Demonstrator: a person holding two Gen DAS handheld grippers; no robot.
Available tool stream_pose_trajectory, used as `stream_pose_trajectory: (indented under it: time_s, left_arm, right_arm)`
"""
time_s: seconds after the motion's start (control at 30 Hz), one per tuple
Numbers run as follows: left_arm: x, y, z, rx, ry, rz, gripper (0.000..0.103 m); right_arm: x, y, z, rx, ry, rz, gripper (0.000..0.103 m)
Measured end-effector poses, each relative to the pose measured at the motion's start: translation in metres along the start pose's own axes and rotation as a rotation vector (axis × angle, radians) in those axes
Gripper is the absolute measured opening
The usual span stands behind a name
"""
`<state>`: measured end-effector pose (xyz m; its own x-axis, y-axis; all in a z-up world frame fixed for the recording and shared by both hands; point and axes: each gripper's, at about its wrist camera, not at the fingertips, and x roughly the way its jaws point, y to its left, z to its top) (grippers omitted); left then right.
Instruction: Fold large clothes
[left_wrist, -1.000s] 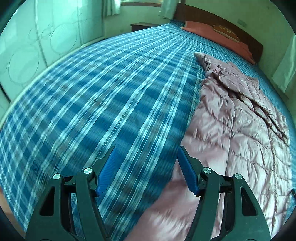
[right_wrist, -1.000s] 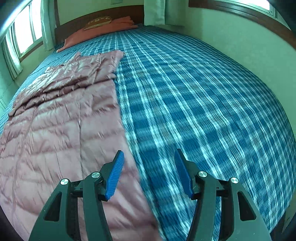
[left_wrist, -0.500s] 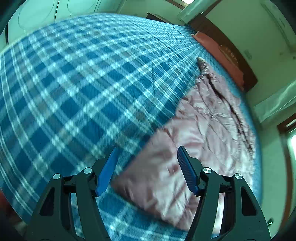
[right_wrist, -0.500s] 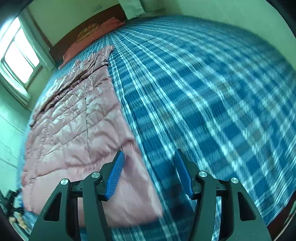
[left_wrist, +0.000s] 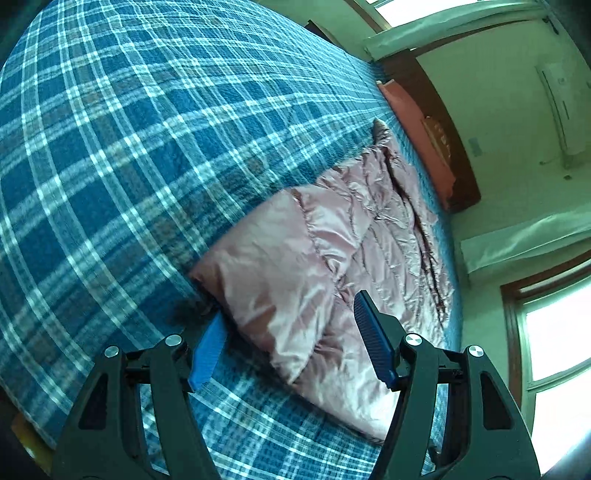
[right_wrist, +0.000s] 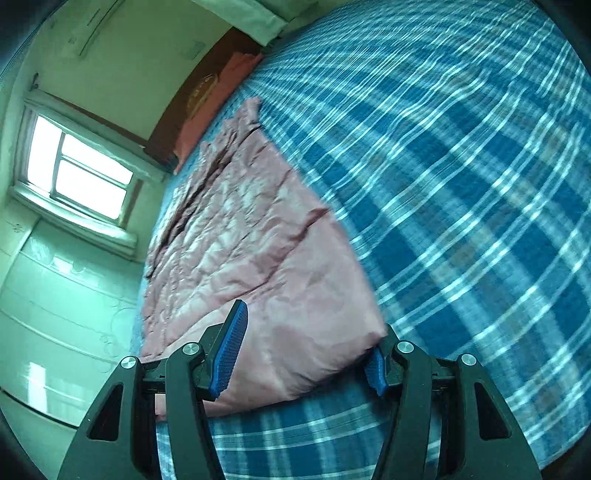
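One pink jacket (left_wrist: 325, 258), seemingly between two open grippers.

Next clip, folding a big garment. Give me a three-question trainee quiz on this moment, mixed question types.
1. True or false: the pink jacket lies on a plaid bedspread.
2. The left gripper is: A) shut on a pillow B) open, straddling a jacket corner C) out of view.
3. Fill in: a jacket corner sits between the fingers of the right gripper, whose jaws stand ____.

Key: 1 true; 2 B; 3 open.
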<state>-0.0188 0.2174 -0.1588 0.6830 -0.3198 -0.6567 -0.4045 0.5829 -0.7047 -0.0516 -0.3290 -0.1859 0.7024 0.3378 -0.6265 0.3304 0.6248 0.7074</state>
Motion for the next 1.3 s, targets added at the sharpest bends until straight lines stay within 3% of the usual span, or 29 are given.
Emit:
stream_pose_trajectory:
  time_s: [0.1, 0.3, 0.37, 0.5, 0.67, 0.7, 0.73, 0.9, 1.3]
  left_arm:
    - [0.007, -0.001, -0.006, -0.014, 0.036, -0.029, 0.066]
    - [0.018, -0.013, -0.005, 0.009, 0.017, -0.032, 0.066]
    - [0.023, -0.018, -0.005, 0.032, 0.014, -0.032, 0.057]
    - [0.031, -0.023, -0.006, 0.055, 0.033, -0.028, 0.043]
    - [0.033, -0.025, -0.004, 0.053, 0.024, -0.034, 0.043]
    - [0.033, -0.027, -0.003, 0.064, 0.024, -0.038, 0.037]
    - [0.033, -0.028, -0.003, 0.077, 0.022, -0.039, 0.025]
    - [0.027, -0.032, -0.001, 0.104, 0.004, -0.062, 0.014]
    - [-0.01, -0.042, -0.01, 0.156, -0.025, -0.094, 0.012]
  right_arm:
    - [0.003, 0.007, -0.006, -0.015, -0.003, 0.009, 0.058]
    - [0.012, 0.016, -0.005, -0.001, -0.012, 0.037, 0.057]
    - [0.016, 0.021, -0.005, 0.001, -0.014, 0.046, 0.055]
    - [0.028, 0.028, -0.005, -0.02, -0.016, 0.032, 0.03]
    - [0.029, 0.022, -0.001, 0.016, -0.033, 0.05, 0.017]
    - [0.029, 0.022, 0.001, 0.015, -0.038, 0.054, 0.016]
    - [0.027, 0.024, 0.002, 0.01, -0.045, 0.061, 0.016]
    - [0.016, 0.028, 0.002, -0.011, -0.073, 0.103, 0.013]
    - [-0.02, 0.031, -0.014, -0.042, -0.08, 0.178, 0.012]
